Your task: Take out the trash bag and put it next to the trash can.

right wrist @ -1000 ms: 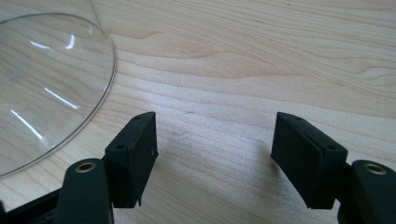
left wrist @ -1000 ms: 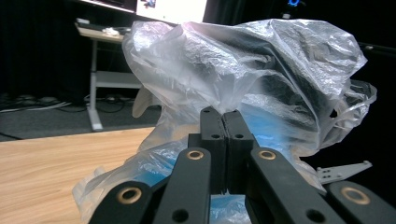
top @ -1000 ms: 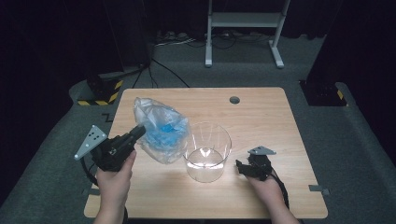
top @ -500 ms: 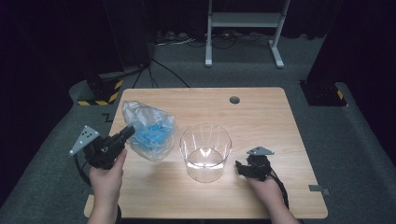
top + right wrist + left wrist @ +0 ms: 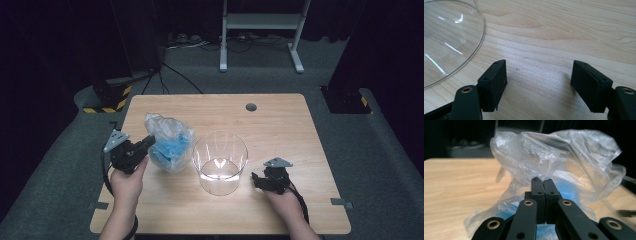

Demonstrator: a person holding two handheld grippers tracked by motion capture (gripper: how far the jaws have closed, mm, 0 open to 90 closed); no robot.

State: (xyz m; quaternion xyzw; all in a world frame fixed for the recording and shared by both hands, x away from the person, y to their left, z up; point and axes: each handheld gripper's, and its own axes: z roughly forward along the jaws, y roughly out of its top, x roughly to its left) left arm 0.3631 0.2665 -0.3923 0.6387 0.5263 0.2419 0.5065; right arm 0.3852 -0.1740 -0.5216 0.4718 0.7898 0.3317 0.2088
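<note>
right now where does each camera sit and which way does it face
High view: above the person's side, looking forward and down on the light wooden table; both forearms show.
Left gripper view: on the left hand-held gripper, looking along its shut jaws pinching the crumpled clear plastic bag with blue contents.
Right gripper view: on the right hand-held gripper, facing the tabletop; open jaws show.
The high and right gripper views share the clear round plastic container.
</note>
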